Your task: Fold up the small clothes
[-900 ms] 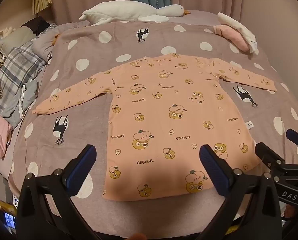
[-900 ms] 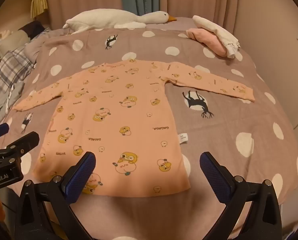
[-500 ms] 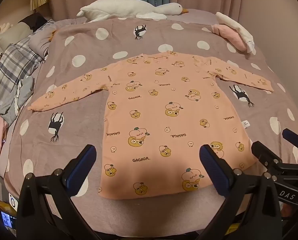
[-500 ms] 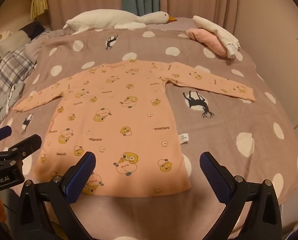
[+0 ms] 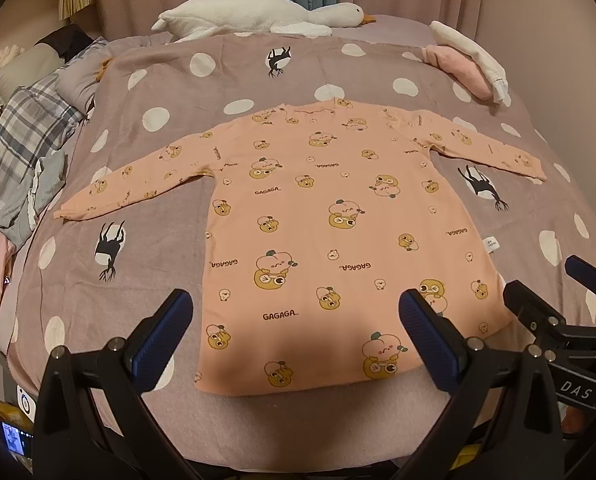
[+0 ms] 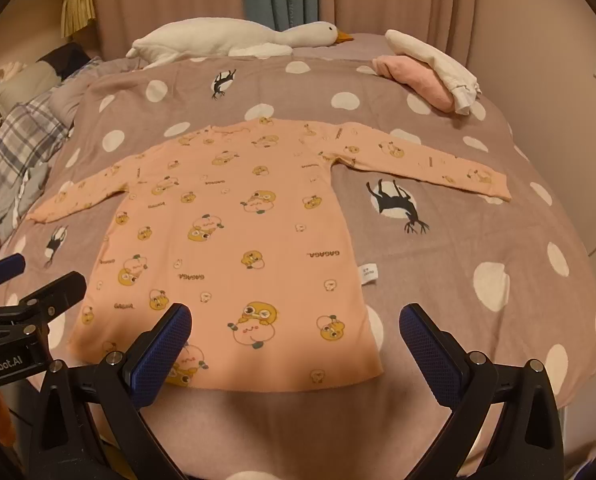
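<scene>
A small peach long-sleeved shirt (image 5: 330, 220) with cartoon prints lies flat on the bed, both sleeves spread out, hem toward me. It also shows in the right wrist view (image 6: 237, 232). My left gripper (image 5: 295, 340) is open and empty, hovering above the hem. My right gripper (image 6: 295, 344) is open and empty, above the hem's right part. The right gripper shows at the right edge of the left wrist view (image 5: 554, 304). The left gripper shows at the left edge of the right wrist view (image 6: 21, 292).
The bed has a mauve polka-dot cover (image 5: 157, 240). A white goose plush (image 5: 257, 16) lies at the far edge. Pink and white folded clothes (image 5: 466, 64) sit at the far right. Plaid and grey clothes (image 5: 21, 140) are piled at the left.
The left gripper view has shifted slightly, so the shirt sits a little farther up and left. The right gripper has barely moved. Both stay open.
</scene>
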A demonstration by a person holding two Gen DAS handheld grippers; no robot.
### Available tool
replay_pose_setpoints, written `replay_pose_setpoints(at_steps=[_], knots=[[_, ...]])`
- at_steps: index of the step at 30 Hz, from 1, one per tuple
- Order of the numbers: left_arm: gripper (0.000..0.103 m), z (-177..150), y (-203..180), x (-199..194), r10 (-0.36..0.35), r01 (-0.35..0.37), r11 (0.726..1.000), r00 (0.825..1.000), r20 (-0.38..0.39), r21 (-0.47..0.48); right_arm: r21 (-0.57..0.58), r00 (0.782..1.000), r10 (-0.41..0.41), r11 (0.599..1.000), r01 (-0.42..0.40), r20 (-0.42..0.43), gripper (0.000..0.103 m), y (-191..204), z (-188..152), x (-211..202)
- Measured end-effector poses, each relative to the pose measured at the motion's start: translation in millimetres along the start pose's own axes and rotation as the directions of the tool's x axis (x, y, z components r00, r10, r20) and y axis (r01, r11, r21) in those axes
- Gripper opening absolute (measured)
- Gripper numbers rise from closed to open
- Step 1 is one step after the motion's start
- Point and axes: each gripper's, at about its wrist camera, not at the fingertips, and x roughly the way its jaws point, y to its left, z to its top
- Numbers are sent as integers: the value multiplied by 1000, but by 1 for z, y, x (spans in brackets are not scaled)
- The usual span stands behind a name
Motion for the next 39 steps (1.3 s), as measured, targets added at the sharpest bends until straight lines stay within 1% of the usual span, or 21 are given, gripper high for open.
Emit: replay_pose_setpoints(at_steps=[39], knots=[[103,-5,2,8,1,-1,1000,1000,-28,1,3,1000,2,1000,-2,-7,103,-1,-3,2]])
